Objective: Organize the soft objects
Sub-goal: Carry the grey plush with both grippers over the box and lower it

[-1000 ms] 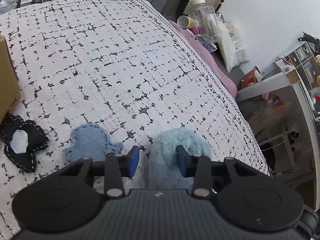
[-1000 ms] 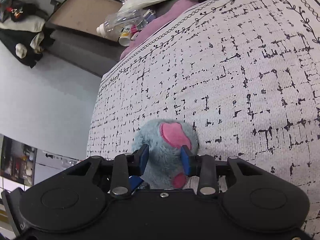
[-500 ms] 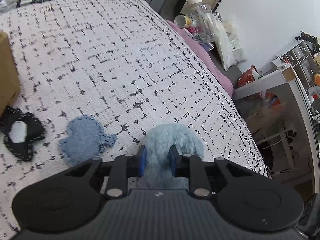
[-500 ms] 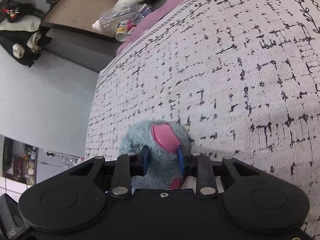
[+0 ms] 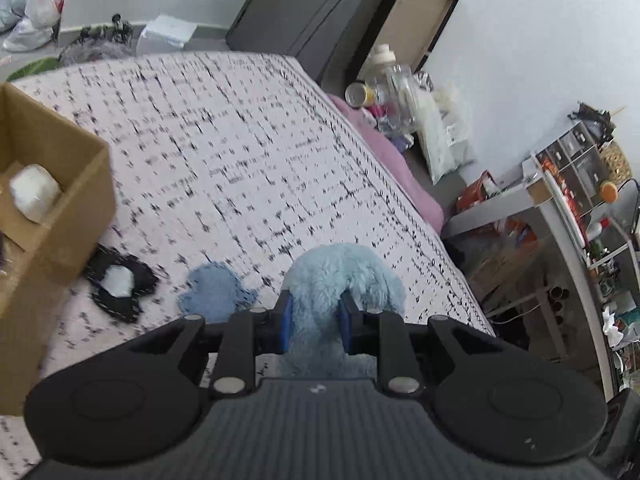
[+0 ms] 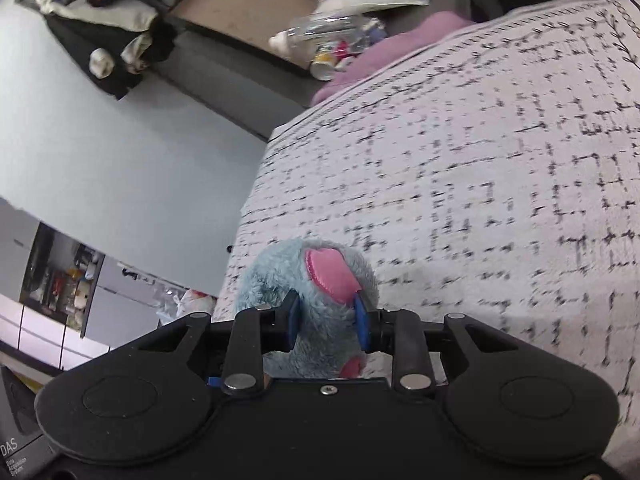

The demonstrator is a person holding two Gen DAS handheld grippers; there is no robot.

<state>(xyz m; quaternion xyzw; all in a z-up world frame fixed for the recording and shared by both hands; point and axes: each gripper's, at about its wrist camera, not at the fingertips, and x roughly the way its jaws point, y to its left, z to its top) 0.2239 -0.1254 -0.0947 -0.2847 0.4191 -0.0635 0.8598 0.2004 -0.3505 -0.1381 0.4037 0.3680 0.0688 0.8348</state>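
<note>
A fluffy light-blue plush toy (image 5: 344, 280) with pink patches (image 6: 328, 276) is held off the patterned bed by both grippers. My left gripper (image 5: 316, 326) is shut on one furry end. My right gripper (image 6: 326, 326) is shut on the end with the pink patch. On the bed left of the plush lie a flat blue felt piece (image 5: 214, 294) and a black-and-white felt piece (image 5: 118, 284). An open cardboard box (image 5: 76, 204) stands at the left with a white soft item (image 5: 34, 192) inside.
The bed's right edge (image 5: 400, 208) drops to a pink sheet and floor clutter with a plastic bottle (image 5: 394, 92) and bags. A white desk (image 5: 560, 204) with shelves stands at the right. Dark furniture stands beyond the bed.
Both grippers closed on the blue plush and lifted it off the bed. The left view rose and pulled back, bringing the cardboard box into view.
</note>
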